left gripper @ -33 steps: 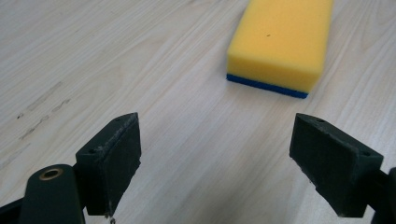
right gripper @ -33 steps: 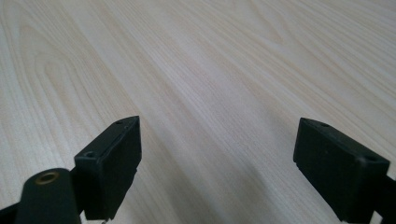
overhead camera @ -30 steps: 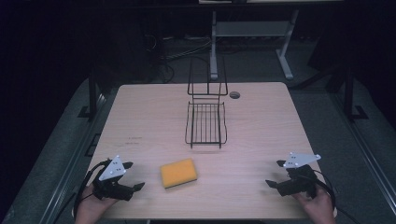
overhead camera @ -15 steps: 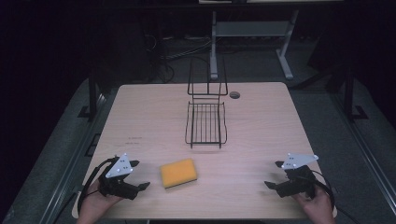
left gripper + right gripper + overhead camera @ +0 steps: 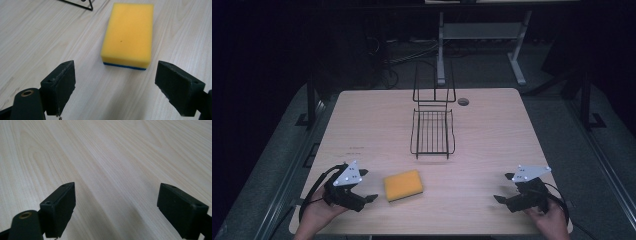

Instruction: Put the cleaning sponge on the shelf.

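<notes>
Just short of the sponge, both grippers gape wide with nothing in them.

Left first: the left gripper (image 5: pixel 368 198) sits low at the near edge of the table (image 5: pixel 492 130), its jaws spread and aimed at the yellow sponge (image 5: pixel 403 185), which lies flat just beside it, blue underside down, untouched. Behind the sponge, toward the far side, stands a black wire rack (image 5: pixel 432 131). Well apart at the right, the right gripper (image 5: pixel 501 199) rests over bare wood, jaws equally wide.
</notes>
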